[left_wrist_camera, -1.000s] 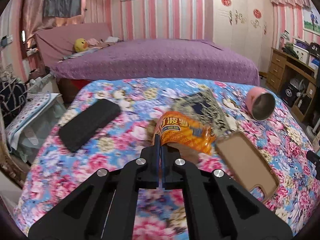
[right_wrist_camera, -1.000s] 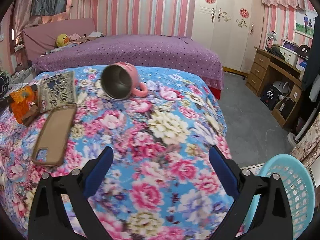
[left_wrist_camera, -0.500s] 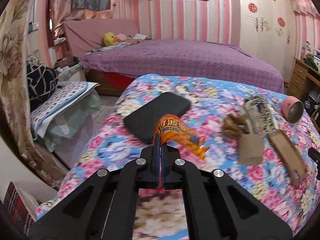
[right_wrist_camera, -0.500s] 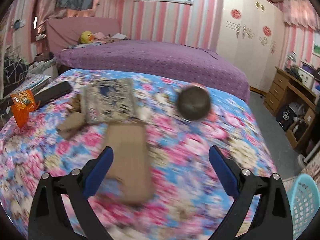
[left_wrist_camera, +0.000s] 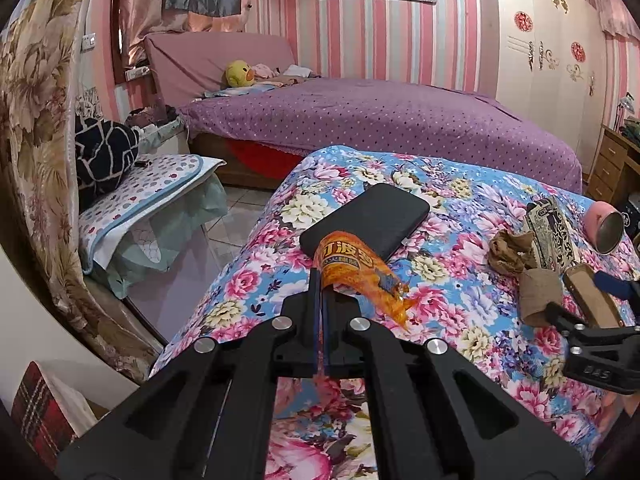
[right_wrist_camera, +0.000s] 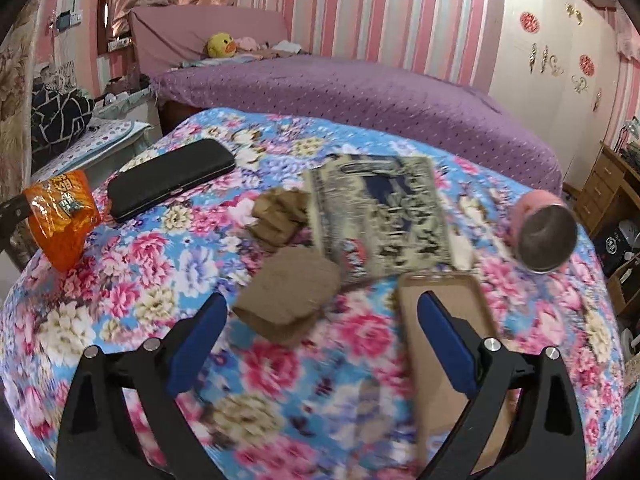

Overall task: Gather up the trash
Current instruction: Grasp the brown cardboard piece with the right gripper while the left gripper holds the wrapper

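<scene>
Left hand-held gripper (left_wrist_camera: 320, 304): jaws pressed together, pinching the orange snack wrapper (left_wrist_camera: 356, 268) – the wrapper is lifted clear of the flowered cover (left_wrist_camera: 248, 280), just in front of the black case (left_wrist_camera: 364, 220).

Right hand-held gripper (right_wrist_camera: 320, 332): jaws spread wide, nothing between the pads; it hangs over the cover with the brown paper wad (right_wrist_camera: 288, 296) just ahead at 12 o'clock.

Trash picked up: one piece, the wrapper, in the left grip and not yet dropped anywhere.

Trash left, as I judge it: the brown paper wad and the crumpled brown scrap (right_wrist_camera: 280, 216) at 11 o'clock of it – both lie loose on the cover, touching or nearly so.

Other items on the cover: patterned booklet (right_wrist_camera: 380, 220) at 1 o'clock of the wad; tan phone case (right_wrist_camera: 460, 340) under the right finger; black case at 10 o'clock. Likely not trash.

Container, pink mug (right_wrist_camera: 540, 236): on its side at 2 o'clock, mouth toward the camera, looks empty.

Container, bin: none visible in either view, so where the wrapper goes cannot be told.

Progress: early – one piece in hand, two to collect, nothing binned.
</scene>
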Action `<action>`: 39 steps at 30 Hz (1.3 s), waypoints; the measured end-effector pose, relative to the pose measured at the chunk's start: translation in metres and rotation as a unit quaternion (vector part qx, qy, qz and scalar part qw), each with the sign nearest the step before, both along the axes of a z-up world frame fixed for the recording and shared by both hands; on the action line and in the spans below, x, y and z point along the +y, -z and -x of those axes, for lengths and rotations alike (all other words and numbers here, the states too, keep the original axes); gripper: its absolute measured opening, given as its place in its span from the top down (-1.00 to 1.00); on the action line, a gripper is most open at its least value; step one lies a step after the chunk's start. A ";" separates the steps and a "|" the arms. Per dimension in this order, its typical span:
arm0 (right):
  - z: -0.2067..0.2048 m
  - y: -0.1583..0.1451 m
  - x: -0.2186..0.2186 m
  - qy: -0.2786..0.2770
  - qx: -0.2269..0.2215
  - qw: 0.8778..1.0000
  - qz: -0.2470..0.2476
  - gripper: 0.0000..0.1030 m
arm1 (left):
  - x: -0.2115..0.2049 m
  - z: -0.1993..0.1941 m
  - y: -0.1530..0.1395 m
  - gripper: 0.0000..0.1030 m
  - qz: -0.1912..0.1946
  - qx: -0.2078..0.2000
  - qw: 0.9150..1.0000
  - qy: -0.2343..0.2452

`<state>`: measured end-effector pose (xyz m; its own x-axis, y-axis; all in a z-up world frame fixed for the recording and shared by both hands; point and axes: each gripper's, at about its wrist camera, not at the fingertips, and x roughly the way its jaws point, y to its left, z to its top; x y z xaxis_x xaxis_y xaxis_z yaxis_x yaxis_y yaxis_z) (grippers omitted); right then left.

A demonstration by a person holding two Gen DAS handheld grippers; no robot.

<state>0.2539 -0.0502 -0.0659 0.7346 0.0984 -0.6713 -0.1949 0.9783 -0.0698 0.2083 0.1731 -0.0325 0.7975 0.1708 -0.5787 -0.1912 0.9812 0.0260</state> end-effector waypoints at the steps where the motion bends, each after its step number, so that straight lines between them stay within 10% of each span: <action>1: -0.003 0.002 0.005 -0.003 0.006 1.000 -0.004 -0.81 | 0.001 0.000 0.000 1.00 0.004 0.000 1.000 -0.001; 6: -0.020 0.016 0.023 -0.015 0.039 0.999 0.009 -0.29 | 0.004 -0.003 0.004 1.00 0.016 0.006 1.000 -0.003; 13: -0.016 0.016 0.014 -0.026 0.035 0.999 -0.019 -0.08 | -0.004 -0.003 0.001 1.00 0.019 0.005 1.000 0.003; 39: 0.080 -0.028 -0.179 0.074 -0.027 0.997 -0.001 -0.07 | -0.144 0.020 -0.032 1.00 0.012 -0.038 0.991 0.131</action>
<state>0.1737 -0.2294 -0.0383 0.7757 -0.0121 -0.6310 -0.0440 0.9963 -0.0732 0.1884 0.0293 -0.0001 0.8538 -0.0614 -0.5170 0.0704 0.9975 -0.0022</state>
